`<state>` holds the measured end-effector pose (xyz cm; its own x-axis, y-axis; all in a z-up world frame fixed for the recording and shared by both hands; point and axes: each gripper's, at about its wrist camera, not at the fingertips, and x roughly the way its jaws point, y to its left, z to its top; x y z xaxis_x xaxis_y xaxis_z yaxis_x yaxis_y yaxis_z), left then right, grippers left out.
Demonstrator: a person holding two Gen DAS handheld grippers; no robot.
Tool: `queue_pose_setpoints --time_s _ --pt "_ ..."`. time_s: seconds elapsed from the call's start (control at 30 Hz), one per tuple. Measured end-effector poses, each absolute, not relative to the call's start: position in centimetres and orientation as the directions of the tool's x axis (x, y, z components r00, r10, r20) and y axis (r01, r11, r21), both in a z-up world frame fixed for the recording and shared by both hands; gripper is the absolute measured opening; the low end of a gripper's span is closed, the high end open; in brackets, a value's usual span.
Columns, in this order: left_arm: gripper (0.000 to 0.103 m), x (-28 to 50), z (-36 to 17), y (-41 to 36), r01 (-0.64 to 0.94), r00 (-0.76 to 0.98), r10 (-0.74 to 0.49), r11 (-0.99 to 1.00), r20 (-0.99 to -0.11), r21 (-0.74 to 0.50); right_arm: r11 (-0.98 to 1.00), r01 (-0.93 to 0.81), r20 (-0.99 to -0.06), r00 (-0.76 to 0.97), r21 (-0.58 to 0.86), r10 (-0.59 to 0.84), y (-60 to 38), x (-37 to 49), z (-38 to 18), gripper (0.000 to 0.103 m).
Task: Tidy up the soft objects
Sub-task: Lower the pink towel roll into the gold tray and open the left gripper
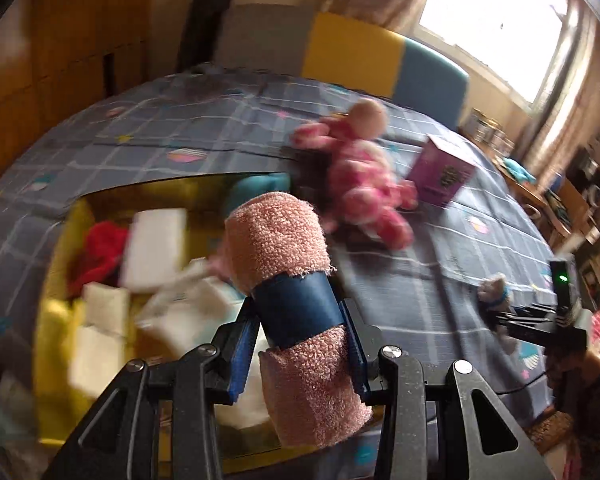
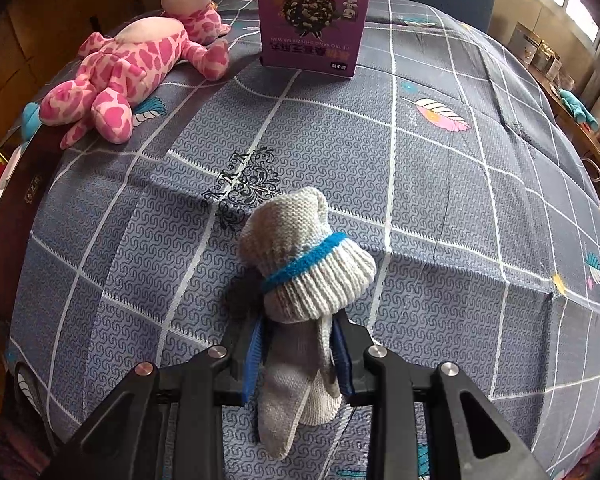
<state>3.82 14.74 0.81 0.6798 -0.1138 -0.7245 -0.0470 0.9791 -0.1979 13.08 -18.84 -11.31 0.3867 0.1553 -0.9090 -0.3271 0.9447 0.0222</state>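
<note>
Pink rolled towel (image 1: 288, 304) sits clamped in the left claw (image 1: 300, 344); grey glove (image 2: 304, 280) in the right claw (image 2: 300, 356).

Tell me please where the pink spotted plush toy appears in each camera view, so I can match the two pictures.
Left wrist view: the pink spotted plush toy lies right of centre on the bedspread, blurred.
Right wrist view: it lies at upper left.
Shared landmark: the purple box, just right of the toy in both views.

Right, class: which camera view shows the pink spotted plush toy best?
The right wrist view: the pink spotted plush toy lies sharp and whole on the bedspread. In the left wrist view the toy is motion-blurred, beyond the rolled pink towel.
</note>
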Motion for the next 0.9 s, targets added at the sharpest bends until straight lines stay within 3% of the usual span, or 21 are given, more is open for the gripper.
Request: queue_pose_setpoints --time_s 0.23,0.37,0.6,0.77,0.9 --pt "0.041 -0.1 -0.8 25.3 -0.302 0.652 0.054 0.933 -0.756 -0.194 0.943 -0.334 -0.907 0.396 0.007 0.147 -18.9 12.9 -11.2 0.032" --pt "0.041 -1.5 -2.3 29.0 -0.392 0.610 0.079 0.895 -0.788 -0.213 0.943 -0.332 -0.906 0.397 0.007 0.146 -18.9 12.9 -11.2 0.032" --pt "0.050 -1.5 -5.4 28.2 -0.344 0.526 0.113 0.935 -0.843 -0.088 0.944 -0.331 -0.906 0.397 0.007 0.146 -18.9 12.8 -11.1 0.032" --pt "0.067 -1.4 -5.9 28.3 -0.368 0.534 0.123 0.925 -0.836 -0.099 0.944 -0.330 -0.907 0.394 0.012 0.149 -19.0 12.9 -11.1 0.032" --pt "0.065 -2.2 -4.5 28.3 -0.385 0.591 0.163 0.918 -0.790 -0.098 0.944 -0.329 -0.907 0.394 0.014 0.150 -19.1 13.0 -11.1 0.032"
